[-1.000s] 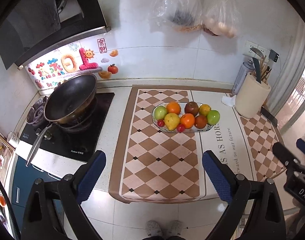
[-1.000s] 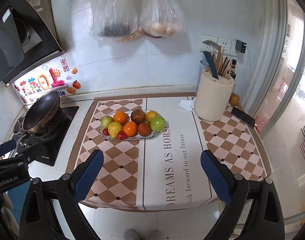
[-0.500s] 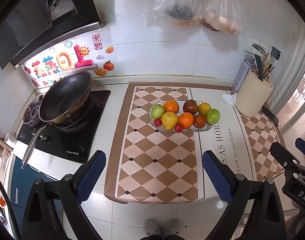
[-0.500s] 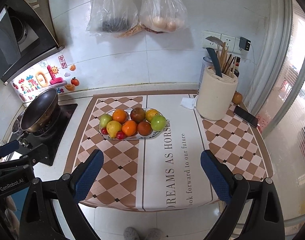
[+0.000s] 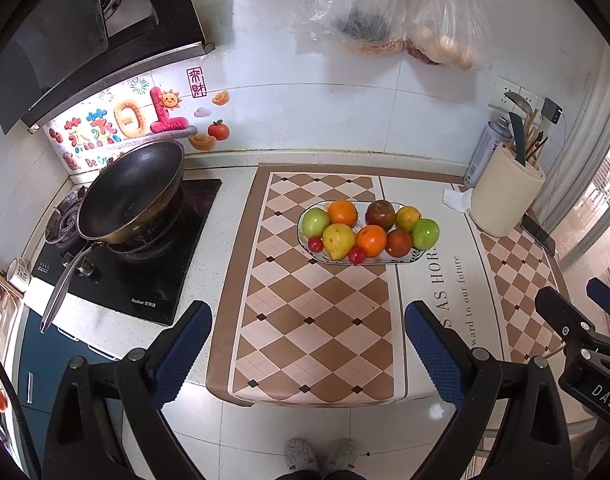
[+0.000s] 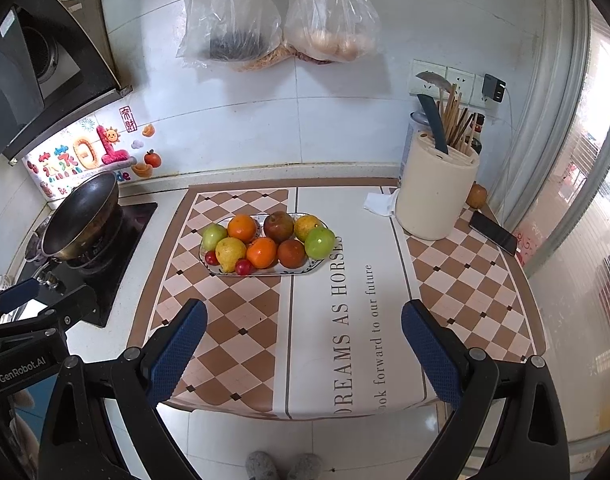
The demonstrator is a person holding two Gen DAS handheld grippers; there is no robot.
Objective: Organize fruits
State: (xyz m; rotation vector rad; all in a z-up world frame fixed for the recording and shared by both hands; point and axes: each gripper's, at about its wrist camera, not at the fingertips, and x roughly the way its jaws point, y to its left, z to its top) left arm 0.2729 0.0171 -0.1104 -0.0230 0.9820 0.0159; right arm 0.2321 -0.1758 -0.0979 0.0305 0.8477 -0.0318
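oval fruit plate [image 5: 403,259], heaped, mixed colours

left claw [image 5: 307,344]: black frame, blue textured pads | right claw [image 6: 303,342]: same

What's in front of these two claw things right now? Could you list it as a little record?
setting: kitchen counter with checkered mat
fruit: oval plate holding green apples, oranges, a yellow pear, dark red fruits, small red ones
left gripper: open, empty, short of the plate
right gripper: open, empty, short of the plate
left of mat: black wok on stove
right of plate: cream utensil holder
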